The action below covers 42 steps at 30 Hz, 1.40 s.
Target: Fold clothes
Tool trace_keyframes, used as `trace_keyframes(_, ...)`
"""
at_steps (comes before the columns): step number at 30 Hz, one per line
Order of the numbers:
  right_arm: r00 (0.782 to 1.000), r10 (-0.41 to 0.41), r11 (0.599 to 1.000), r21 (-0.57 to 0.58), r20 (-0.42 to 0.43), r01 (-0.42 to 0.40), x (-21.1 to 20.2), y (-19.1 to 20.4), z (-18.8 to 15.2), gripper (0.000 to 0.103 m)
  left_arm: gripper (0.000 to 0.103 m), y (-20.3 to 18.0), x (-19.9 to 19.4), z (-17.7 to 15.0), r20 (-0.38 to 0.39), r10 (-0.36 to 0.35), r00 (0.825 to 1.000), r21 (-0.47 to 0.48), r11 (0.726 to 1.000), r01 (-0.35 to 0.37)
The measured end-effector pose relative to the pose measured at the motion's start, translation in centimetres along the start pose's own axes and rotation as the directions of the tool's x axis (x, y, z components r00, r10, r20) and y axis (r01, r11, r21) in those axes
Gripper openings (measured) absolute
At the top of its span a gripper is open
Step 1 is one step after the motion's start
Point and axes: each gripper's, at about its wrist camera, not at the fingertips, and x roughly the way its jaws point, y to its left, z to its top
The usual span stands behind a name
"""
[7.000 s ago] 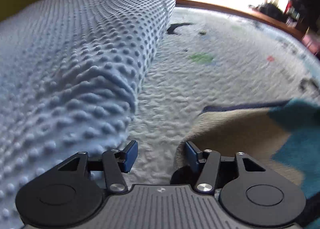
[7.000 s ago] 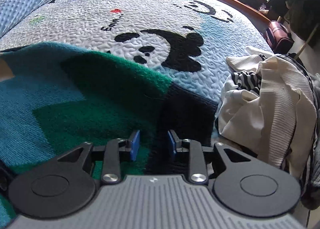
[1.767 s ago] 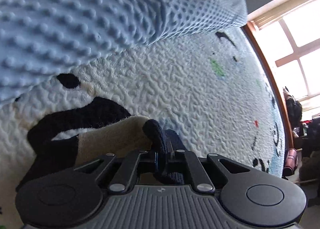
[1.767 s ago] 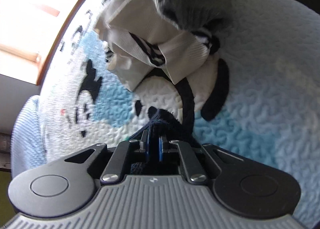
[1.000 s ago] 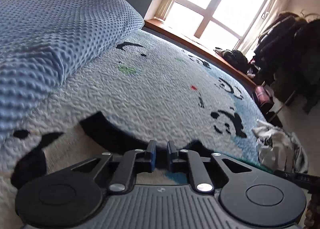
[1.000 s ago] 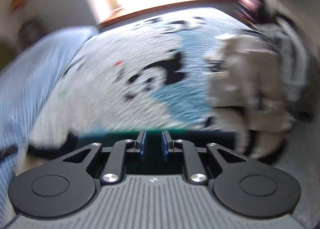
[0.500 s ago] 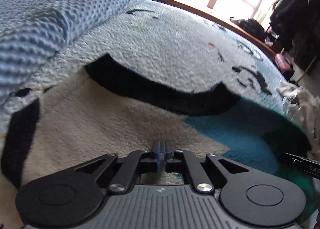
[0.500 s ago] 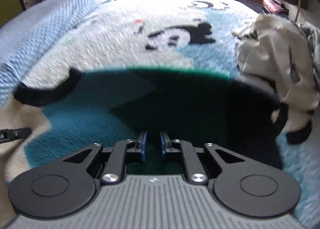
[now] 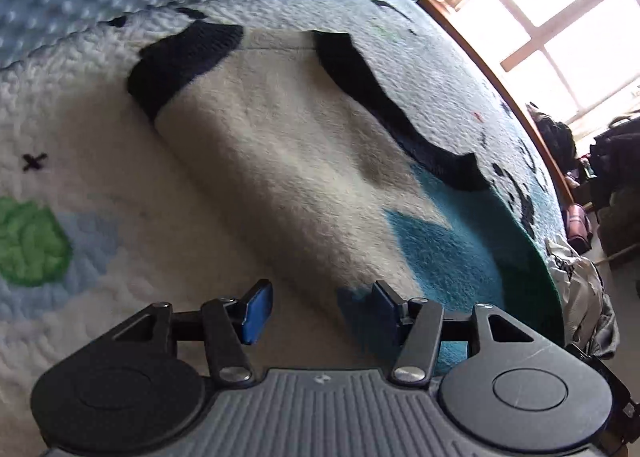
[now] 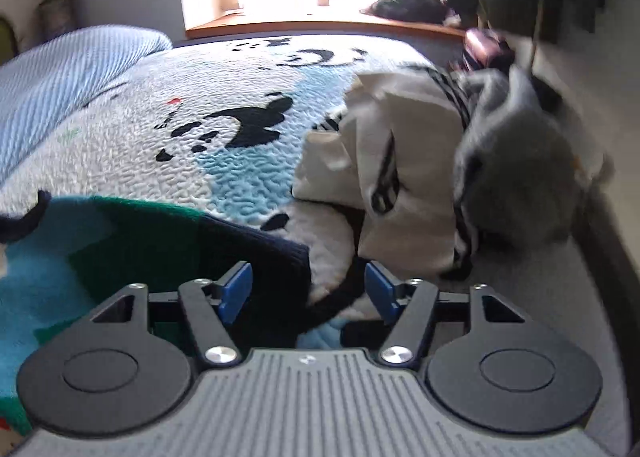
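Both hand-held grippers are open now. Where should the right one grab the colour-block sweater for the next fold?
Probably the dark navy hem corner of the sweater, just ahead of the open right hand-held gripper. Come in low from the near side, towards the window: that edge lies flat and exposed on the bedspread, apart from the clothes pile.

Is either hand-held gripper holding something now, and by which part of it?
Nothing is held. The left hand-held gripper and the right hand-held gripper are both open above the cream, blue and green knitted sweater, which lies flat on the panda-print quilt.
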Motion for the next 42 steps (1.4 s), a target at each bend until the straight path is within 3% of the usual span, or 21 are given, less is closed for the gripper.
trace_keyframes(9,0.996,0.086,0.995,-0.044,-0.012,-0.086,3.2,1.7,0.6,0.069,0.059,-3.5,0.3,-1.6,0.004,-0.039,0.999,0.038,0.999,0.038)
trace_keyframes(13,0.995,0.061,0.992,-0.109,-0.08,-0.07,5.4,3.0,1.2,0.072,0.058,-4.6,1.6,-2.9,-0.037,-0.05,0.998,0.06,0.997,0.052)
trace_keyframes(20,0.985,0.119,0.993,0.013,-0.126,-0.118,7.2,1.8,1.2,0.078,0.06,-3.4,3.4,-1.4,-0.043,-0.12,0.992,-0.064,0.991,0.117)
trace_keyframes(22,0.984,0.127,0.992,0.013,-0.125,-0.126,7.3,1.9,1.1,0.078,0.066,-3.3,3.7,-1.4,-0.036,-0.134,0.99,-0.107,0.986,0.13)
trace_keyframes(24,0.982,0.142,0.99,0.011,-0.122,-0.142,7.1,2.0,1.1,0.061,0.073,-3.8,3.7,-1.7,-0.022,-0.135,0.991,-0.113,0.985,0.131)
trace_keyframes(26,0.977,0.172,0.985,0.014,-0.129,-0.171,7.0,2.1,1.3,0.045,0.073,-4.4,3.6,-2.0,-0.013,-0.135,0.991,-0.11,0.985,0.133)
trace_keyframes(28,0.975,0.172,0.985,0.006,-0.14,-0.173,7.1,2.6,1.5,0.041,0.066,-4.7,3.9,-2.4,-0.012,-0.116,0.993,-0.103,0.988,0.114)
trace_keyframes(31,0.974,0.172,0.984,-0.02,-0.146,-0.177,7.1,3.2,1.9,0.027,0.036,-4.7,4.2,-2.5,0.0,-0.076,0.997,-0.119,0.99,0.075)
trace_keyframes(32,0.973,0.178,0.983,-0.021,-0.145,-0.183,7.1,3.4,2.0,0.024,0.02,-4.6,4.4,-2.3,0.0,-0.081,0.997,-0.113,0.99,0.081)
trace_keyframes(33,0.975,0.172,0.983,-0.04,-0.142,-0.179,7.0,3.6,1.9,0.022,0.016,-4.5,4.7,-2.3,-0.003,-0.086,0.996,-0.114,0.99,0.085)
trace_keyframes(42,0.981,0.144,0.986,-0.065,-0.128,-0.153,5.3,4.2,1.9,0.018,0.014,-5.4,4.4,-1.4,0.023,-0.049,0.999,0.012,0.999,0.049)
